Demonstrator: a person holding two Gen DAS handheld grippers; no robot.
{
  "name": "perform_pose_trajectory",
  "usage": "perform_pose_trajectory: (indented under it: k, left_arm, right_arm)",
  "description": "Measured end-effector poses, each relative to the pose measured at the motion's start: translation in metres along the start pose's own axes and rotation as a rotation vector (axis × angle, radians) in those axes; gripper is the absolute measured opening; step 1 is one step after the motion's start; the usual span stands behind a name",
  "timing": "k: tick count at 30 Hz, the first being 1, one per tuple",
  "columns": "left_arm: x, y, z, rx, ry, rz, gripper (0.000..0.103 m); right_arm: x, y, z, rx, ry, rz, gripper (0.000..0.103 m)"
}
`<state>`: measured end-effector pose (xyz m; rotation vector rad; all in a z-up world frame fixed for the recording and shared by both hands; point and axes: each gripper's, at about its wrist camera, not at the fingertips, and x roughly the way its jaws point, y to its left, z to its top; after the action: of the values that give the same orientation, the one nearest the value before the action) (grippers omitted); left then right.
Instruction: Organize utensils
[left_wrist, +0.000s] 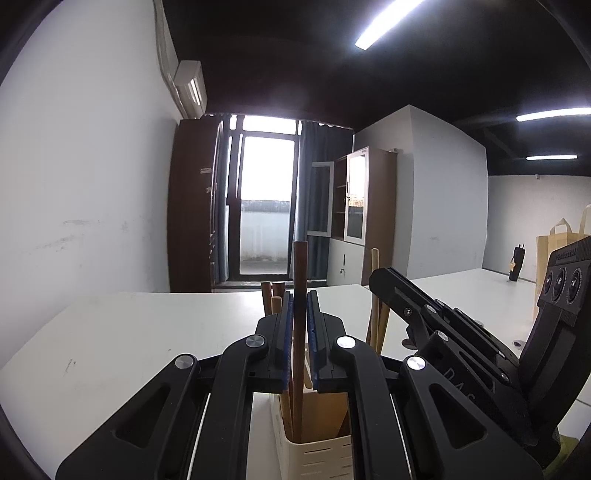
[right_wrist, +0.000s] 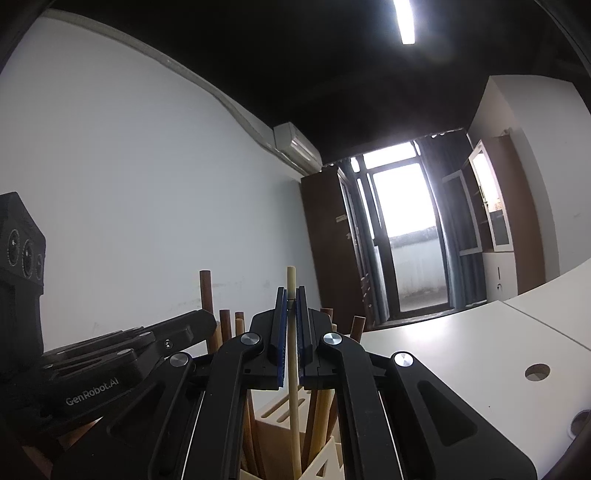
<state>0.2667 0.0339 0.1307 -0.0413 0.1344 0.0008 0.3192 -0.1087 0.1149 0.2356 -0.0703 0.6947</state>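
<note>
"GenRobot.AI" stands in pale letters on the black body of the left tool (right_wrist: 284, 295), as the right wrist view shows it low at the left; in the left wrist view the right tool (left_wrist: 373, 275) bears raised letters, of which only "DAS" can be read. The small raised line on its camera block is too blurred to read.

Left gripper (left_wrist: 300, 306): matt black plastic links, brushed metal pivot caps, ribbed blue pads; between its fingers, a dark brown handle (left_wrist: 300, 295) of smooth wood.

Right gripper (right_wrist: 291, 306): same matt black plastic, blue ribbed pads; between its fingers, a pale stick (right_wrist: 293, 354), smooth, bamboo-like.

Utensil holder (left_wrist: 321, 454) below the fingers: cream plastic, slotted wall, satin finish.

Table (left_wrist: 140, 332) beyond the fingertips: white, smooth, slightly scuffed laminate.
</note>
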Motion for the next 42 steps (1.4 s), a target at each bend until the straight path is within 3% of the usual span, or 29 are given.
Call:
perform_pose_trajectory:
  k: [6, 9, 16, 21, 27, 35, 42]
  left_arm:
    - [-0.007, 0.0, 0.0, 0.008, 0.026, -0.007, 0.011]
    - [-0.012, 0.003, 0.001, 0.004, 0.032, -0.01, 0.025]
    - [-0.031, 0.005, -0.005, 0.022, 0.052, 0.004, 0.03]
    - [-0.048, 0.006, -0.012, 0.041, 0.078, 0.012, 0.035]
    - [-0.073, 0.009, -0.036, 0.05, 0.156, 0.008, 0.052]
    - [-0.101, 0.008, -0.068, -0.007, 0.182, 0.011, 0.093]
    - [-0.102, 0.004, -0.087, -0.005, 0.197, 0.041, 0.097]
  right_arm:
    - [-0.008, -0.004, -0.003, 0.009, 0.041, -0.015, 0.006]
    - [-0.013, -0.009, -0.002, 0.023, 0.06, -0.014, 0.019]
    - [-0.032, -0.009, -0.009, -0.001, 0.104, -0.059, 0.021]
    - [-0.04, -0.001, -0.016, -0.048, 0.161, -0.079, 0.032]
    - [-0.064, 0.013, -0.027, -0.105, 0.246, -0.078, 0.046]
    - [-0.09, 0.018, -0.039, -0.102, 0.317, -0.065, 0.062]
    - [-0.108, 0.023, -0.057, -0.133, 0.333, -0.046, 0.073]
